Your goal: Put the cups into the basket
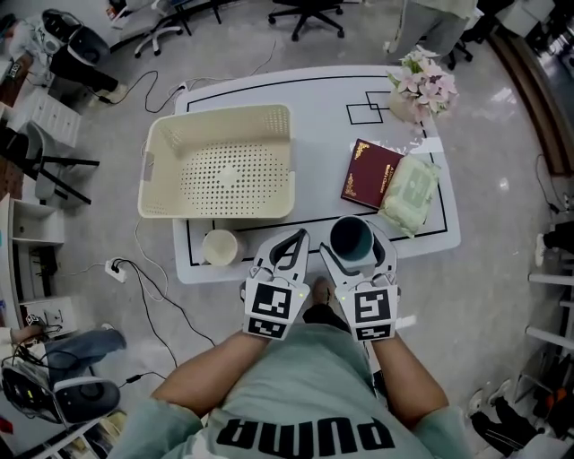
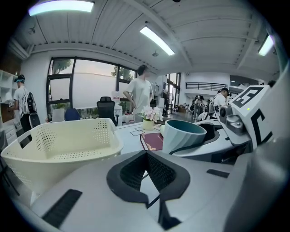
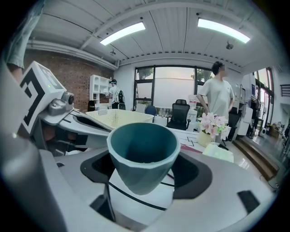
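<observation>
Right gripper view: the right gripper point(image 3: 143, 174) clasps a teal, faceted, tapering cup point(image 3: 142, 152) at the table's point(image 1: 314, 99) near edge. The left gripper point(image 2: 146, 158) is closed and empty. A cream cup point(image 1: 220, 246) stands beside the basket point(image 1: 220, 210).

green tee point(image 1: 305, 381), white left claw point(image 1: 289, 244), right claw point(image 1: 355, 229)

Pretty standard open office around the white table point(image 1: 323, 99). Glossy grey floor point(image 1: 502, 296) under it, with a power strip point(image 1: 115, 269) and loose cables point(image 1: 161, 300) off its left side. Black office chairs point(image 1: 308, 13) past the far edge, big windows point(image 3: 174, 84) beyond that, a brick wall point(image 3: 77, 77) to the left, and strip lights point(image 3: 122, 32) overhead.
</observation>
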Demonstrator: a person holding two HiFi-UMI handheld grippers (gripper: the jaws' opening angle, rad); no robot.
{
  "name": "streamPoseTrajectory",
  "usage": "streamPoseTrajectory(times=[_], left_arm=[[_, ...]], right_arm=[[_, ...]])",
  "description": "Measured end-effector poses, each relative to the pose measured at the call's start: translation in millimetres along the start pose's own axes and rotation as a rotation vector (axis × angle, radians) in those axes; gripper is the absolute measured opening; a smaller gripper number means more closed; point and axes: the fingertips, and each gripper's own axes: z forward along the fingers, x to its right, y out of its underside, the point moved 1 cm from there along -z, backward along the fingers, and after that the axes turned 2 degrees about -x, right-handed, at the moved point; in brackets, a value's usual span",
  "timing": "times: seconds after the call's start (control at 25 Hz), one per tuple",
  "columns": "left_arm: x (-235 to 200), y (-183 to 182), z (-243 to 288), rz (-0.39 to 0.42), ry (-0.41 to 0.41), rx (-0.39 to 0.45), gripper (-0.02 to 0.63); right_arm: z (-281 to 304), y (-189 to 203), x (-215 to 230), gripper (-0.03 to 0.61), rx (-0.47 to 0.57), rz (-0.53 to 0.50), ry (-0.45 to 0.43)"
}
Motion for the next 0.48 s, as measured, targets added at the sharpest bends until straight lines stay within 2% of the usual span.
streamPoseTrajectory(times=[0.28,0.48], left_arm=[[-5,-26,-22,-0.011,-0.008,0.061,0.005],[-25,-36,-40,-0.031,-0.056,0.094,0.005]], right_arm=[[-17,-33,-12,0.387,0.029,-0.001,-0.003],[-17,-62,-25,0.387,0.068,-0.014,-0.036]])
